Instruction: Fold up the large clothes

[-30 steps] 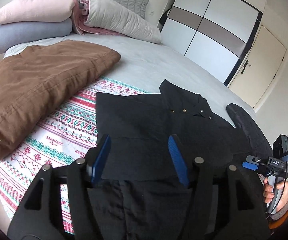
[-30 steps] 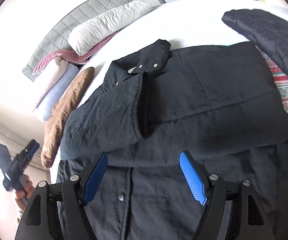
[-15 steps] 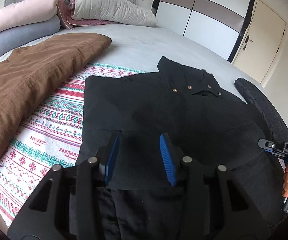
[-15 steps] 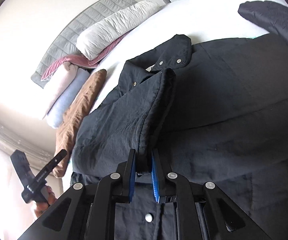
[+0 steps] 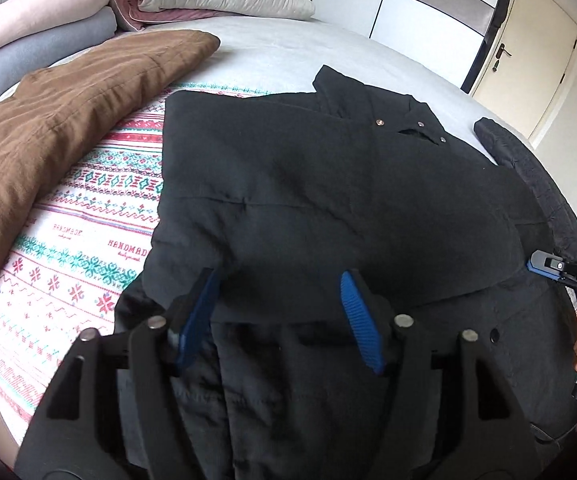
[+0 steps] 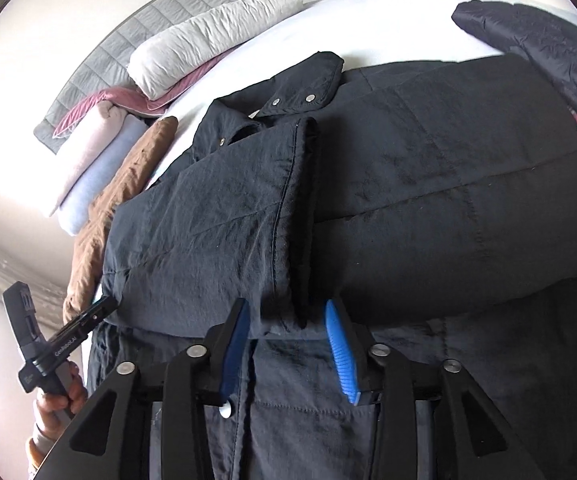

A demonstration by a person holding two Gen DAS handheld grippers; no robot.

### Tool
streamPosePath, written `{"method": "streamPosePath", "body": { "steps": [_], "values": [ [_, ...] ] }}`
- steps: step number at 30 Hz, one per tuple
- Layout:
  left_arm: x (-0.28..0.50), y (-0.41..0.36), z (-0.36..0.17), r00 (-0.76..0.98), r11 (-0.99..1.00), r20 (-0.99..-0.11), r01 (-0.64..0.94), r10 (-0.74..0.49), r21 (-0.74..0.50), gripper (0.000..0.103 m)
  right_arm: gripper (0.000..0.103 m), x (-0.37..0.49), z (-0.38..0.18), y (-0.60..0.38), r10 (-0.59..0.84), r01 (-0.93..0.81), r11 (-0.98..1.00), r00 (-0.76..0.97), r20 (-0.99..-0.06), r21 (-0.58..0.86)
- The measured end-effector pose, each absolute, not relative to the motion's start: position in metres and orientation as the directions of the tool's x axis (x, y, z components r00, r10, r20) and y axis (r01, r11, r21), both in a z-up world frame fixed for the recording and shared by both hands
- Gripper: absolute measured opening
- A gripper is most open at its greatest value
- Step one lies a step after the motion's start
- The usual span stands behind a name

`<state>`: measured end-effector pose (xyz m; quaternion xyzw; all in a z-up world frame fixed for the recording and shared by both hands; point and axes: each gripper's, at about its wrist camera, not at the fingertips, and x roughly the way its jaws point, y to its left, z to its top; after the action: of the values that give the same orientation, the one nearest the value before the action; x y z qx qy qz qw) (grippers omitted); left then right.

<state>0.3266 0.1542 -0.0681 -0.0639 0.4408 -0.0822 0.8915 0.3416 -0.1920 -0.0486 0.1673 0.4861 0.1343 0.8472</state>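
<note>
Right tool straddles the black jacket's folded sleeve.

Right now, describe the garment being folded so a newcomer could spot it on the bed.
On the bed, past the brown blanket and the patterned cover, lies the black snap-collar jacket. Sleeves are folded across its front. Unlike the quilted dark coat at the bed's edge, it has smooth fabric and metal snaps at the collar.

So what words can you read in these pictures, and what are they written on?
"HANDMADE" – printed twice on the patterned blanket; the small line under each is too blurred.
"DAS" – cut off at the edge, on the right gripper.
"GenRobot.AI" – on the left gripper.
</note>
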Motion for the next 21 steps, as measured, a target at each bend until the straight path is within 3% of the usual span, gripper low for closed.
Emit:
{"method": "streamPosePath", "body": {
  "steps": [2, 5, 12, 21],
  "values": [
    [0.312, 0.154, -0.059, 0.597, 0.977, -0.775, 0.087, -0.207, -0.193, 0.077, 0.061, 0.330, -0.032, -0.196, 0.380, -0.088, 0.915, 0.514, -0.769, 0.393],
    [0.288, 0.150, -0.045, 0.588, 0.985, -0.791, 0.072, -0.170, -0.158, 0.082, 0.068, 0.307, -0.007, -0.202, 0.364, -0.112, 0.925, 0.538, -0.760, 0.364],
    [0.218, 0.134, -0.015, 0.563, 0.998, -0.824, 0.043, -0.065, -0.049, 0.091, 0.078, 0.233, 0.040, -0.212, 0.272, -0.144, 0.962, 0.567, -0.777, 0.232],
    [0.126, 0.122, 0.002, 0.543, 0.994, -0.839, 0.104, -0.041, 0.019, 0.093, 0.086, 0.129, 0.056, -0.231, 0.145, -0.167, 0.984, 0.542, -0.828, 0.063]
  ]
}}
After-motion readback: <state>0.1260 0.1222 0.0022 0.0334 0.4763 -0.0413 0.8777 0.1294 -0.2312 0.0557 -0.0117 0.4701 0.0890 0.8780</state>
